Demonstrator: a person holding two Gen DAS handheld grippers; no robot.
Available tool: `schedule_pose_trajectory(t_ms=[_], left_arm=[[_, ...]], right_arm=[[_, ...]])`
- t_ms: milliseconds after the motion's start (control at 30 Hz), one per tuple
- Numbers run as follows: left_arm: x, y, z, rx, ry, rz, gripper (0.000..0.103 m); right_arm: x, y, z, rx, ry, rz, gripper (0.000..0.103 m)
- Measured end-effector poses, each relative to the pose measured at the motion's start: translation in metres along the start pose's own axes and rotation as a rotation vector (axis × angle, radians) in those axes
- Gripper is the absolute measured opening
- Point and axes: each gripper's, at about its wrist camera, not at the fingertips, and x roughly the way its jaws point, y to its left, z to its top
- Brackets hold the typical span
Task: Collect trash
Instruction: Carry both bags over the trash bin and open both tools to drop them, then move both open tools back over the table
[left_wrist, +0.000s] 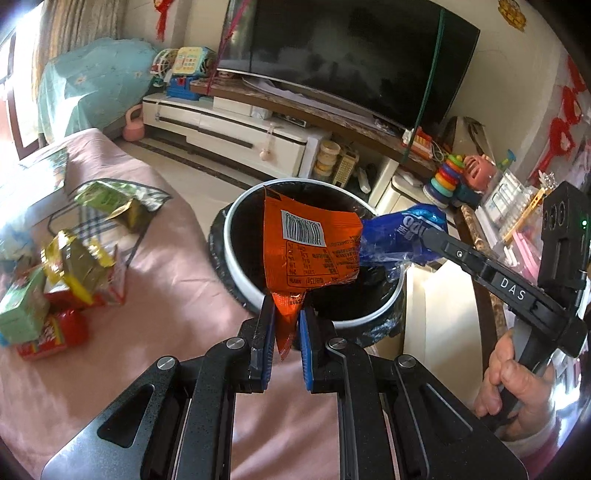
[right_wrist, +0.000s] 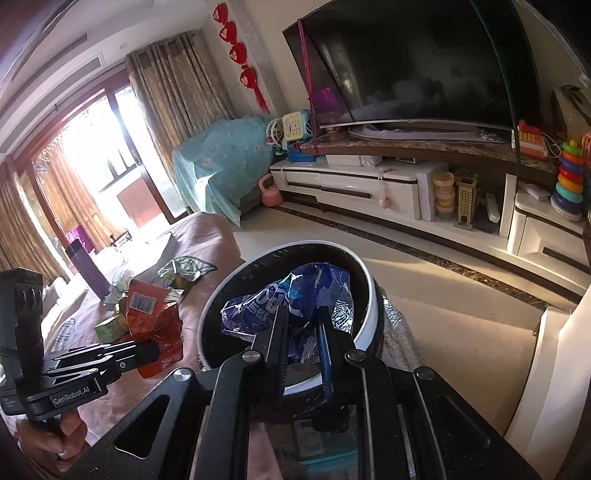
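My left gripper (left_wrist: 287, 314) is shut on the bottom corner of an orange snack wrapper (left_wrist: 314, 243), which hangs over the mouth of a round white-rimmed bin (left_wrist: 236, 266) lined with a black bag. In the right wrist view the same orange wrapper (right_wrist: 149, 314) and left gripper (right_wrist: 155, 349) sit left of the bin (right_wrist: 371, 314). My right gripper (right_wrist: 301, 317) is shut on a crumpled blue wrapper (right_wrist: 291, 295) held above the bin's opening. The left wrist view shows that blue wrapper (left_wrist: 399, 232) and the right gripper (left_wrist: 439, 236) at the bin's right side.
Several snack packs and cartons (left_wrist: 70, 266) lie on the pink cloth-covered table (left_wrist: 177, 295) to the left. A dark bottle (right_wrist: 86, 269) stands on the table. Behind the bin are tiled floor (right_wrist: 443, 295), a white TV cabinet (right_wrist: 351, 188) and a television (right_wrist: 424, 62).
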Motion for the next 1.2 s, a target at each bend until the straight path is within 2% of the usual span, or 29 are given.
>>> schedule_pose_trajectory(t_ms=[267,667,733,800,833,867,900,1100,1167,1200], left_arm=[[0.020,-0.003,0.012,0.005,0.026,-0.007,0.011],[0.039,-0.009,0.020,0.023,0.061,-0.010,0.012],[0.042,-0.007,0.020,0.012,0.069,-0.010,0.012],[0.044,-0.006,0.021,0.001,0.077,-0.013,0.020],[0.044,-0.005,0.021,-0.004,0.080,-0.013,0.024],[0.043,-0.004,0.021,-0.009,0.078,-0.008,0.036],[0.041,-0.003,0.020,-0.011,0.070,-0.003,0.046],[0.024,0.007,0.010,-0.040,0.040,0.003,0.055],[0.016,0.013,0.003,-0.055,0.031,0.015,0.060],[0.011,0.018,-0.001,-0.061,0.026,0.023,0.065]], right_arm=[[0.008,-0.003,0.007,-0.020,0.006,-0.034,0.015],[0.028,-0.007,0.015,-0.034,0.053,-0.029,0.015],[0.032,-0.008,0.016,-0.035,0.063,-0.026,0.017],[0.037,-0.010,0.016,-0.030,0.070,-0.026,0.020],[0.039,-0.011,0.016,-0.026,0.073,-0.025,0.024],[0.042,-0.013,0.017,-0.016,0.083,-0.016,0.032],[0.045,-0.014,0.017,-0.010,0.091,-0.010,0.035],[0.041,-0.017,0.013,0.019,0.083,0.002,0.063],[0.036,-0.016,0.012,0.034,0.071,0.018,0.084],[0.033,-0.015,0.010,0.047,0.059,0.032,0.090]])
